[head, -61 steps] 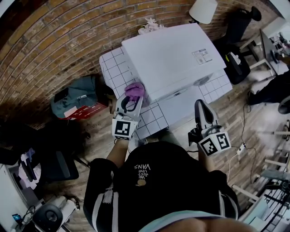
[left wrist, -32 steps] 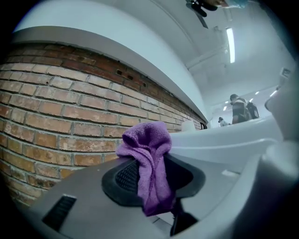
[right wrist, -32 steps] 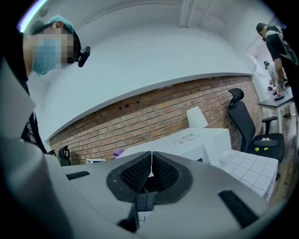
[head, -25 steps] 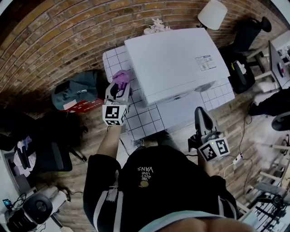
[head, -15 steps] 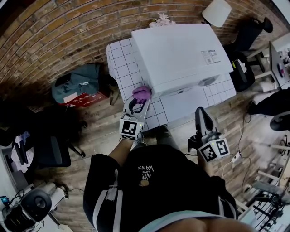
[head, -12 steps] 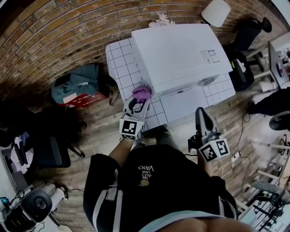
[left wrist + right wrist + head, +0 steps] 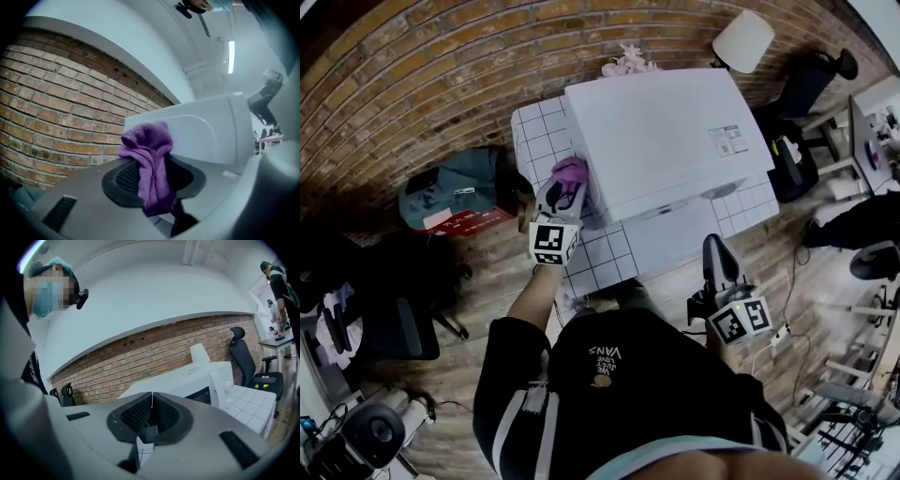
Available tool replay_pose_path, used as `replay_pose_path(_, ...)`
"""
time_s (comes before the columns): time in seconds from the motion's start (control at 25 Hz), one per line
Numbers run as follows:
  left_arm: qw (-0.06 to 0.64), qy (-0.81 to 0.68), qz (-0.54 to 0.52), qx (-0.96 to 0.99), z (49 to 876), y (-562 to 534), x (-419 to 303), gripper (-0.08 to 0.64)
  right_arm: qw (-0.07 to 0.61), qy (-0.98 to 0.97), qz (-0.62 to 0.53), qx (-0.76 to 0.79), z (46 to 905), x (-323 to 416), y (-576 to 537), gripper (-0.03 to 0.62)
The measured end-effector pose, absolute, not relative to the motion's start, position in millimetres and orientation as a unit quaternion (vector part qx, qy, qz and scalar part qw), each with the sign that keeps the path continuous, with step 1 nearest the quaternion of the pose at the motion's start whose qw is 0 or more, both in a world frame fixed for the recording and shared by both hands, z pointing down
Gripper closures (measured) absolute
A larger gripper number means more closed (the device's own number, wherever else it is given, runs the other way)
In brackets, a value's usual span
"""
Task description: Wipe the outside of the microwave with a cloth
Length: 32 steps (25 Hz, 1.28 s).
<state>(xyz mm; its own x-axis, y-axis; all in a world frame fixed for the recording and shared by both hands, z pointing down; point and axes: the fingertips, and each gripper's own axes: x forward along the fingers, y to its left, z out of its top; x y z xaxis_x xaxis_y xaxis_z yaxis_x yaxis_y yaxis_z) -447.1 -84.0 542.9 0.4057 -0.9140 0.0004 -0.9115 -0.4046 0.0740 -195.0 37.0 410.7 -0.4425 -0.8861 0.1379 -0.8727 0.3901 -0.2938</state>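
Left claw (image 7: 152, 174) is clamped on the purple terry cloth (image 7: 147, 150). A fat wad pokes out past the tips and a loose tail flops down between the pads. In the head view that wad sits right at the left side wall of the white boxy microwave (image 7: 661, 131), near its upper edge. We can't swear it's pressing, but it looks like touching or as good as. The microwave stands on the white tiled desk (image 7: 602, 255) by the red brick wall (image 7: 441, 84). Right claw (image 7: 151, 412) is pinched together on nothing, held out in front of the desk and clear of the microwave.

How we reckon it'll handle:

- **Cloth:** It's light, soft and totally floppy, so only the wad backed by the claw tips does any real wiping and the tail just drags along. Terry has plenty of bite, so we doubt it'll slide out of the ribbed pads.
- **Where to hold it:** The bunched middle looks like the right place. It keeps a cushion of cloth ahead of the hard tips so they don't scrape the casing.
- **Microwave:** The shell looks smooth and rigid, and probably hefty enough not to budge under a light sideways rub. A hard shove might skate it on those glossy tiles, so we'd go with gentle pressure.
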Motion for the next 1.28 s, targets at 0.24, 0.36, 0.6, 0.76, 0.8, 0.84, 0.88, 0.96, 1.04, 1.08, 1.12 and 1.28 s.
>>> replay_pose_path(0.24, 0.043, -0.570, -0.012, 0.820, 544, -161, -482, 0.419, 0.012, 0.827, -0.164, -0.537, 410, -178, 11, 0.588)
replay_pose_path(0.36, 0.048, -0.586, -0.003, 0.809, 546, -195, -499, 0.419, 0.007, 0.824, -0.166, -0.541, 411, -170, 1, 0.589)
replay_pose_path(0.6, 0.056, -0.604, 0.000, 0.795, 545, -229, -514, 0.419, 0.003, 0.820, -0.168, -0.547, 412, -158, -12, 0.588)
replay_pose_path(0.76, 0.064, -0.611, -0.016, 0.789, 543, -219, -519, 0.419, 0.005, 0.820, -0.172, -0.546, 413, -157, -10, 0.588)
replay_pose_path(0.8, 0.065, -0.610, -0.022, 0.790, 543, -211, -518, 0.419, 0.005, 0.821, -0.172, -0.545, 414, -159, -9, 0.588)
replay_pose_path(0.84, 0.067, -0.606, -0.024, 0.792, 543, -201, -516, 0.419, 0.006, 0.822, -0.173, -0.543, 415, -160, -8, 0.589)
replay_pose_path(0.88, 0.068, -0.601, -0.024, 0.796, 546, -189, -512, 0.419, 0.007, 0.823, -0.174, -0.541, 415, -163, -6, 0.588)
replay_pose_path(0.96, 0.072, -0.586, -0.016, 0.807, 554, -159, -501, 0.419, 0.009, 0.826, -0.176, -0.535, 417, -170, -2, 0.588)
replay_pose_path(1.04, 0.080, -0.570, -0.007, 0.818, 563, -125, -487, 0.419, 0.012, 0.831, -0.178, -0.526, 418, -179, 3, 0.588)
replay_pose_path(1.08, 0.087, -0.563, -0.005, 0.822, 568, -108, -481, 0.419, 0.014, 0.834, -0.180, -0.522, 419, -184, 7, 0.589)
replay_pose_path(1.12, 0.094, -0.558, -0.005, 0.825, 572, -91, -475, 0.419, 0.016, 0.837, -0.181, -0.517, 420, -190, 10, 0.589)
replay_pose_path(1.28, 0.134, -0.531, -0.010, 0.837, 587, -29, -448, 0.419, 0.021, 0.843, -0.184, -0.505, 423, -208, 24, 0.588)
